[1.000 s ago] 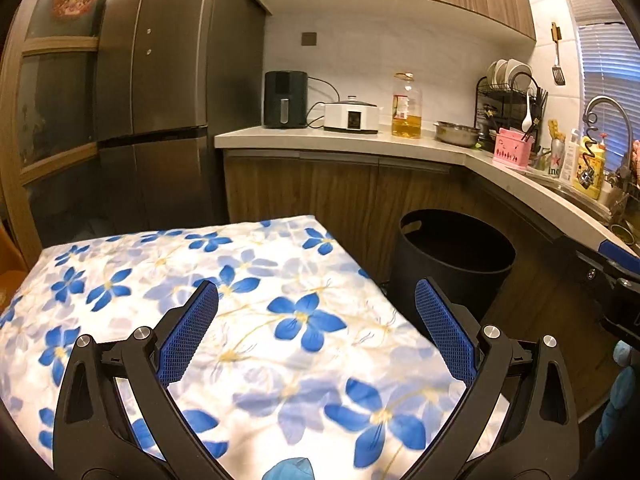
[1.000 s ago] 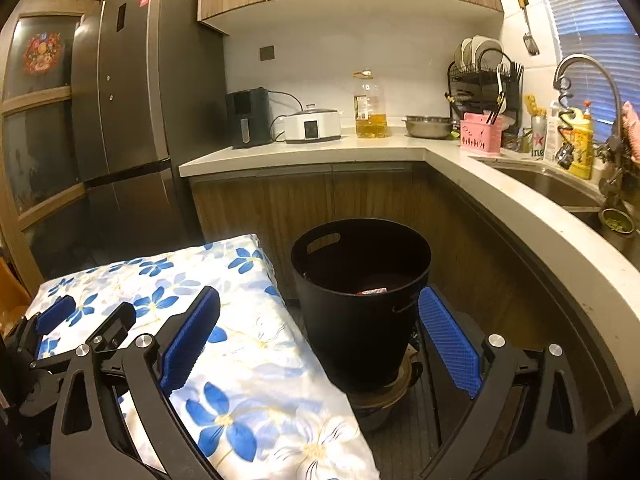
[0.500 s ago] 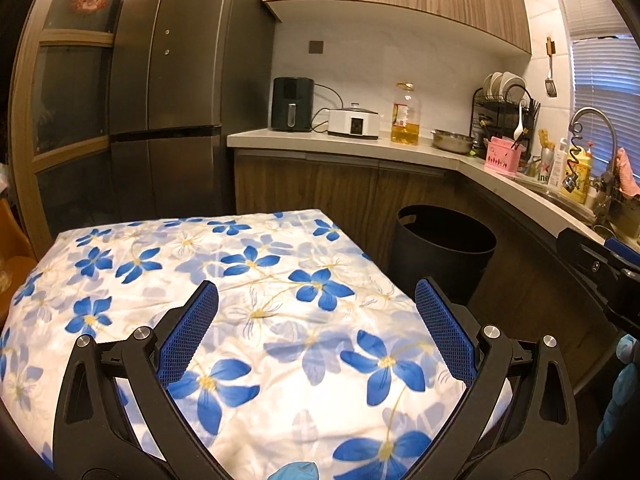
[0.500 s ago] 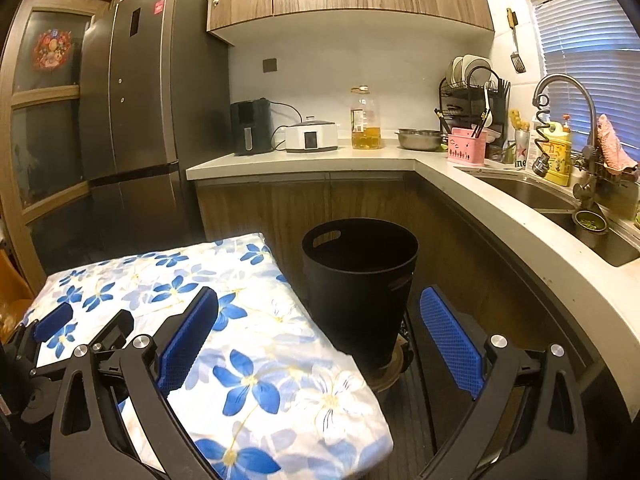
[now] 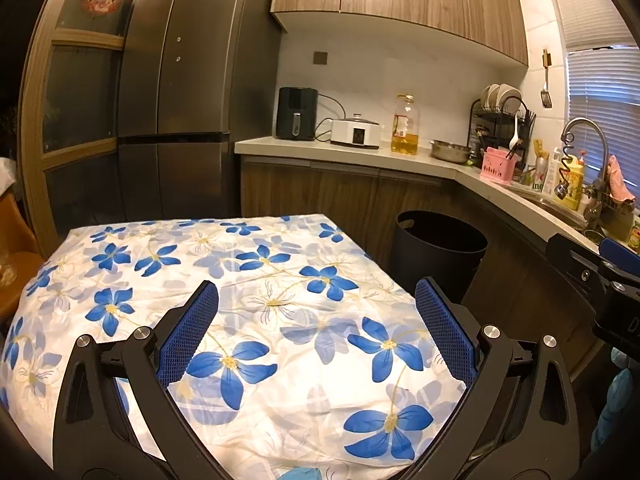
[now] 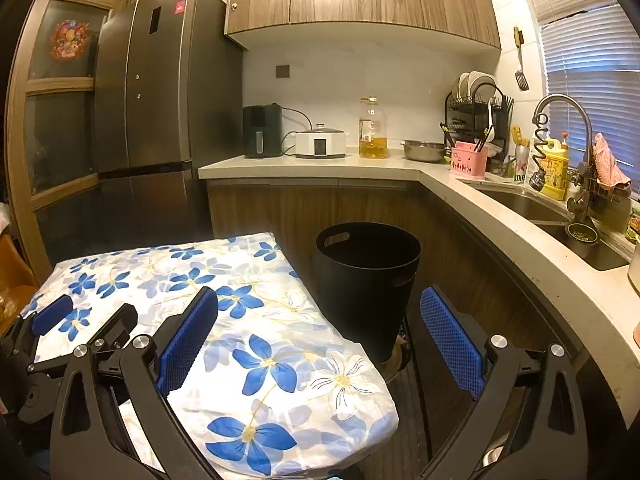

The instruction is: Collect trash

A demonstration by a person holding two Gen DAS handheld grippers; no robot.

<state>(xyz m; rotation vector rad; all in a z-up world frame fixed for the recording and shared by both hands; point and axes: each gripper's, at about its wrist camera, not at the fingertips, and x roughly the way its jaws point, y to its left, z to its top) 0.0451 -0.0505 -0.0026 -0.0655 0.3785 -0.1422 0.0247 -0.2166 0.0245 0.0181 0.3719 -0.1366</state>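
A black round trash bin point(image 6: 366, 280) stands on the floor between the table and the cabinets; it also shows in the left wrist view point(image 5: 438, 254). Its inside is hidden from here. A table under a white cloth with blue flowers point(image 5: 240, 300) fills the foreground, also in the right wrist view point(image 6: 256, 340). No loose trash shows on the cloth. My left gripper point(image 5: 316, 320) is open and empty above the cloth. My right gripper point(image 6: 318, 328) is open and empty, back from the bin and over the table's right edge. The left gripper shows in the right wrist view point(image 6: 84, 320).
An L-shaped counter point(image 6: 460, 192) runs behind and to the right, with an air fryer point(image 6: 262, 132), cooker point(image 6: 320, 144), oil bottle point(image 6: 373, 130), dish rack and sink point(image 6: 520, 204). A dark fridge point(image 6: 160, 120) stands at the left. A narrow floor gap lies between table and cabinets.
Both grippers have pulled back and up from the bin and table; the bin looks smaller and farther, and its inside no longer shows. Both jaws stayed open.
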